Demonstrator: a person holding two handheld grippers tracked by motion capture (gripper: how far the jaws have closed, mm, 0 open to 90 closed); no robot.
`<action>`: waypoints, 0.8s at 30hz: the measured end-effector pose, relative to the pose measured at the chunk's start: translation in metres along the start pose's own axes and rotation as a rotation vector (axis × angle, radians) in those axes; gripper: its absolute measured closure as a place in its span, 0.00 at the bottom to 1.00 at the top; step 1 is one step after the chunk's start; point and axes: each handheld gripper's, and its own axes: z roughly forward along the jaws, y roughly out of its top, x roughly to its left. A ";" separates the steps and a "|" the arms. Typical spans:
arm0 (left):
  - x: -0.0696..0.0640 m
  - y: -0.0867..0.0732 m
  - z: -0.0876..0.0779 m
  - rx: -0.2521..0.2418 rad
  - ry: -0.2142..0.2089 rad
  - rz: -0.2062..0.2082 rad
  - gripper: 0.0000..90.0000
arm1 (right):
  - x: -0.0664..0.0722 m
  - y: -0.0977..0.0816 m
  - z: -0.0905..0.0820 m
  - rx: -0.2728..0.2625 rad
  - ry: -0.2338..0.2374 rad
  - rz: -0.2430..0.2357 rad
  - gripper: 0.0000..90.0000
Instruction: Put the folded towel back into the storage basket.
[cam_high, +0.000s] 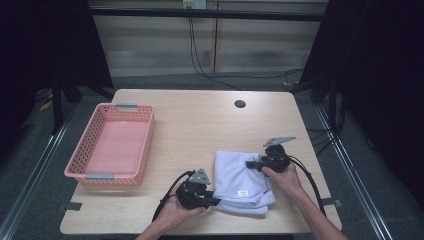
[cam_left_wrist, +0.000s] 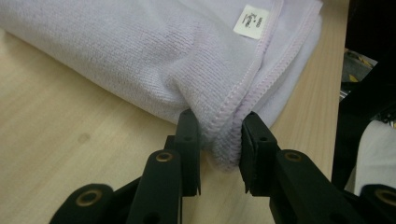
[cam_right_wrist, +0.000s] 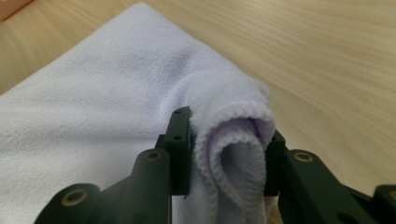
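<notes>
The towel was soft lilac terry cloth with stitched hems and a paper-like label. The counter looked smooth matt wood; the far-left basket was perforated pink plastic.

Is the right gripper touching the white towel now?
Touching. In the right gripper view, the right gripper has both black jaws pressed against a bunched fold of the white towel, which bulges between them.

A small white label sewn on the folded lilac towel carries dark print, too small and blurred to read; no other text legible.
</notes>
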 end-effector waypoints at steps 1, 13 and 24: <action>0.000 0.002 -0.002 -0.010 -0.006 0.007 0.80 | 0.000 0.003 -0.003 -0.014 0.004 0.006 0.73; 0.001 0.020 -0.021 -0.070 -0.014 0.029 0.80 | -0.003 0.020 -0.018 -0.064 0.026 0.010 0.73; 0.012 0.035 -0.048 -0.140 -0.002 0.027 0.80 | -0.002 0.051 -0.030 -0.113 0.056 0.010 0.73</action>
